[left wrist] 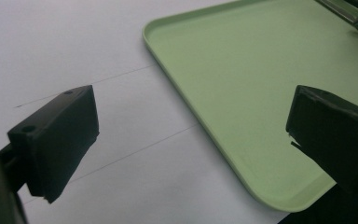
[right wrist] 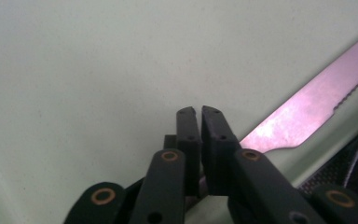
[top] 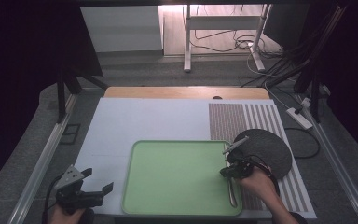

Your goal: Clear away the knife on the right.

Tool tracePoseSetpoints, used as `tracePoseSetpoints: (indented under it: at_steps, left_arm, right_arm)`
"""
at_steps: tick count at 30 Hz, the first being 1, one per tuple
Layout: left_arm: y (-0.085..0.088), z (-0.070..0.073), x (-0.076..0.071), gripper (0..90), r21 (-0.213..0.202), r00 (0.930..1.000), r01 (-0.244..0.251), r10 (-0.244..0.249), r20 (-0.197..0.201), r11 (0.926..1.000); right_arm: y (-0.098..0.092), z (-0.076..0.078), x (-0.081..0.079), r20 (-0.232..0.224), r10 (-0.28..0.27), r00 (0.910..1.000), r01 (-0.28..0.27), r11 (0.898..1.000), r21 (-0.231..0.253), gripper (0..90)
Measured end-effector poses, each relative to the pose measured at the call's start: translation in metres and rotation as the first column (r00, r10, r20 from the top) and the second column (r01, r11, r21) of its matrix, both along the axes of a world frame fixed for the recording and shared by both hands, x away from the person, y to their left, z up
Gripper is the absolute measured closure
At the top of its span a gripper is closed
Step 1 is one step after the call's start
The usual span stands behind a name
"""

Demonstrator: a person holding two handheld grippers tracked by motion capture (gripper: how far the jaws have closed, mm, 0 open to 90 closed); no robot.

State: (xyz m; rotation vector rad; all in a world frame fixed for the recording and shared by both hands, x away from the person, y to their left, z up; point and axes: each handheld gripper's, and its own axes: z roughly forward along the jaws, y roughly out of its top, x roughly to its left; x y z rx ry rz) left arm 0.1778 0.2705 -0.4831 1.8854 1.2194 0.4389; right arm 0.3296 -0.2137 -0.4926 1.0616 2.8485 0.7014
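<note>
Left gripper low at table's near-left, jaws wide apart — right gripper nearly closed, empty

No lettering, label, brand or number can be read anywhere — not on the green tray, the knife or the striped mat.

I see the tray lying mid-worktop on the front half. Knife lies in the tray along its right edge. Round mat sits just right of the tray, on the striped placemat.
</note>
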Motion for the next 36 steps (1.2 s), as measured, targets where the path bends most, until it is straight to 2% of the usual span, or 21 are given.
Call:
tracePoseSetpoints:
  at_steps: [2,4,5,13,15,24,27,36]
  left_arm:
    - [0.0,0.0,0.0,3.1,-0.001,1.0,0.0,0.0,0.0,1.0]
    - [0.0,0.0,0.0,3.1,-0.002,1.0,0.001,-0.001,-0.001,1.0]
    - [0.001,0.0,0.0,3.1,-0.003,1.0,0.001,-0.001,-0.001,1.0]
    - [0.001,0.0,0.0,3.1,-0.005,1.0,0.001,-0.001,0.0,1.0]
    - [0.001,0.0,0.0,3.0,-0.007,1.0,0.001,-0.001,0.001,1.0]
    - [0.002,0.0,0.0,3.0,-0.015,1.0,0.002,-0.002,-0.002,0.9999]
    - [0.002,0.0,0.0,3.0,-0.015,1.0,0.002,-0.002,-0.002,0.9999]
    - [0.002,0.0,0.001,3.0,-0.023,1.0,0.001,-0.001,-0.005,0.9997]
  right_arm:
    - [0.002,0.003,-0.001,0.026,-0.005,0.9996,0.005,1.0,0.011,73.9]
    - [0.002,0.004,-0.001,0.032,-0.007,0.9995,0.006,1.0,0.011,72.0]
    - [0.004,0.006,-0.002,0.067,-0.001,0.9978,0.0,1.0,0.01,66.2]
    - [0.005,0.012,-0.005,0.111,-0.012,0.9938,0.008,0.999,0.032,52.4]
    - [0.004,0.015,-0.006,0.125,-0.013,0.992,0.008,0.999,0.04,46.5]
    - [-0.001,0.02,-0.007,0.124,-0.064,0.9902,0.054,0.995,0.084,33.5]
    - [-0.003,0.024,-0.007,0.141,-0.08,0.9868,0.068,0.994,0.089,27.4]
    - [-0.006,0.024,-0.009,0.147,-0.069,0.9867,0.056,0.995,0.087,19.1]
